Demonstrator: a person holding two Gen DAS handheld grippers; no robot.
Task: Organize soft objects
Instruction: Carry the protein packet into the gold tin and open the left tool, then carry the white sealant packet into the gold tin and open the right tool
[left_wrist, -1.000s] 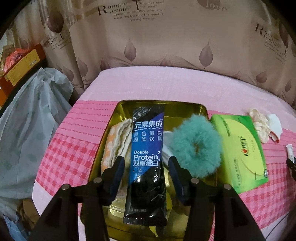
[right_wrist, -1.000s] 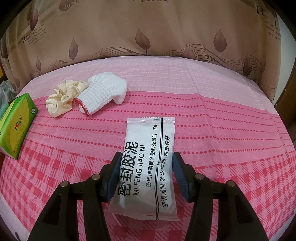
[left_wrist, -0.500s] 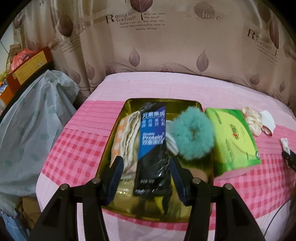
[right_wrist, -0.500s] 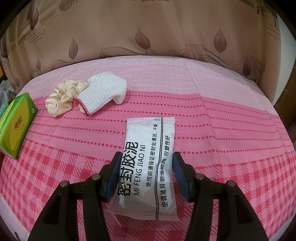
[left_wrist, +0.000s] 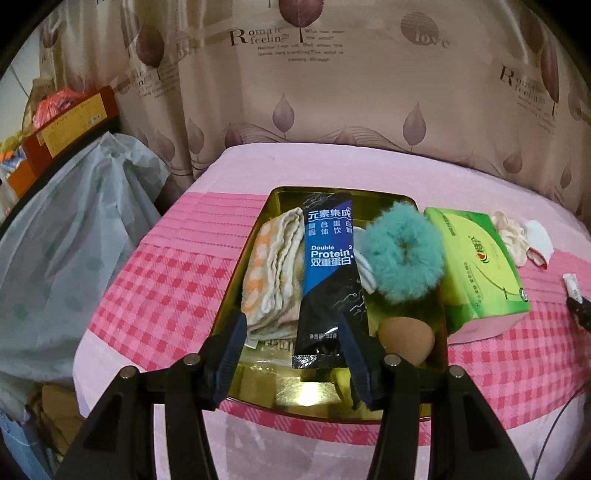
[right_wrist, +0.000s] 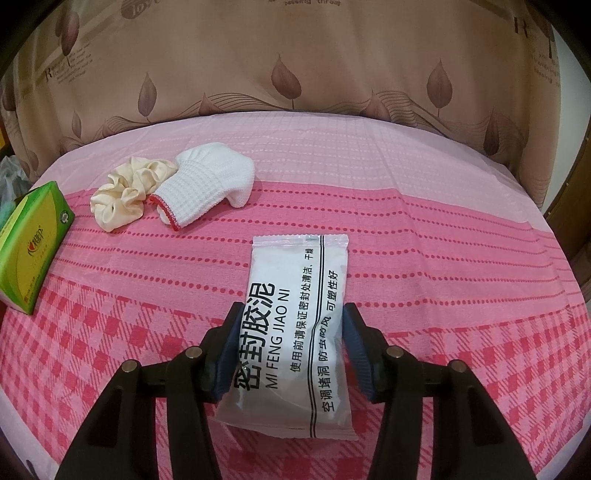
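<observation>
Protein sachet (left_wrist: 330, 280) lies in the gold tray (left_wrist: 236, 280), between folded towel (left_wrist: 273, 273) on its left and teal scrunchie (left_wrist: 400, 254) on its right; my left gripper (left_wrist: 291, 354) is spread wide over its near end, gripping nothing. My right gripper (right_wrist: 291, 343) straddles the white putty pack (right_wrist: 291, 332) flat on the pink cloth (right_wrist: 443, 236), pads apart, not squeezing. Far left: cream scrunchie (right_wrist: 125, 195) touching white sock (right_wrist: 207, 192).

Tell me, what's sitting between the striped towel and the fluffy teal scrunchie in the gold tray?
The black-and-blue protein sachet lies between the towel and the scrunchie, seen in the left wrist view.
</observation>
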